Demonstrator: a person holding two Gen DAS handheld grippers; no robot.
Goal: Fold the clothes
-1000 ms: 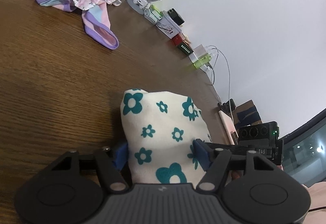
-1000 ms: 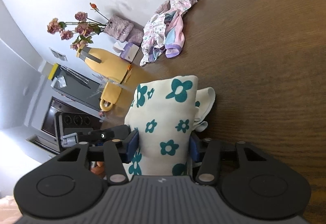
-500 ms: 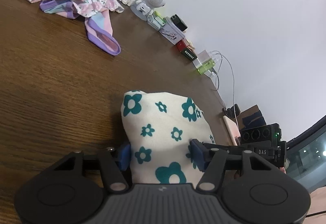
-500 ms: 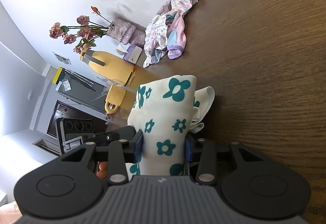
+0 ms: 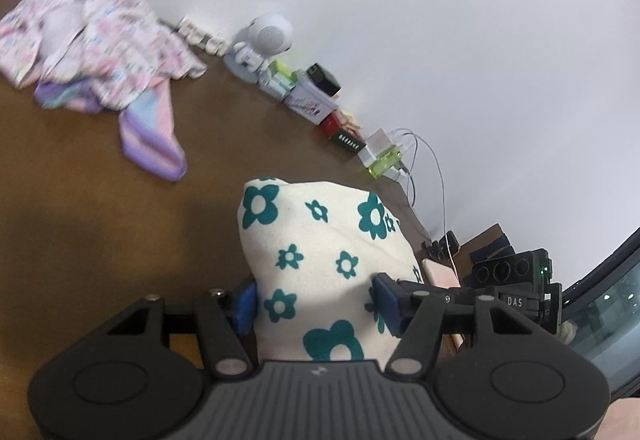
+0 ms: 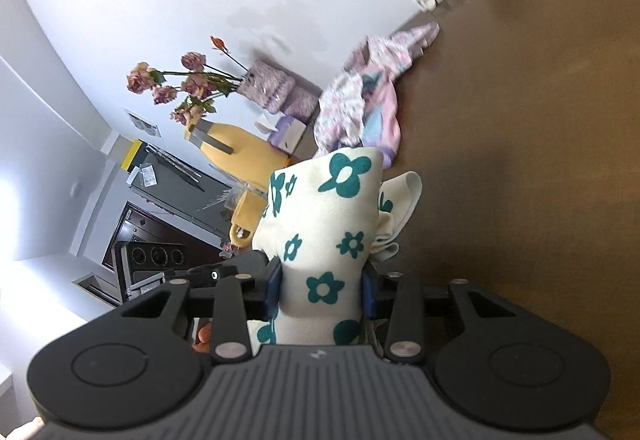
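Observation:
A folded cream garment with teal flowers point(image 5: 320, 252) is held between both grippers above the brown wooden table point(image 5: 80, 232). My left gripper point(image 5: 316, 304) is shut on one end of it. My right gripper point(image 6: 322, 290) is shut on the other end point(image 6: 328, 236), with a loose cream edge hanging at its right side. Each gripper shows in the other's view, beyond the garment. A pile of pink and purple floral clothes point(image 5: 100, 51) lies on the table toward the wall; it also shows in the right wrist view point(image 6: 368, 95).
Along the wall stand a white round speaker point(image 5: 268, 39), small boxes point(image 5: 312, 99), and a charger with cables point(image 5: 384, 155). In the right wrist view there are a vase of dried roses point(image 6: 264, 87) and a yellow object point(image 6: 240, 155) at the table's edge.
Both grippers have lifted and tilted with the flowered garment; the wall and the clothes pile have shifted in view. The right jaws have closed tighter on the cloth.

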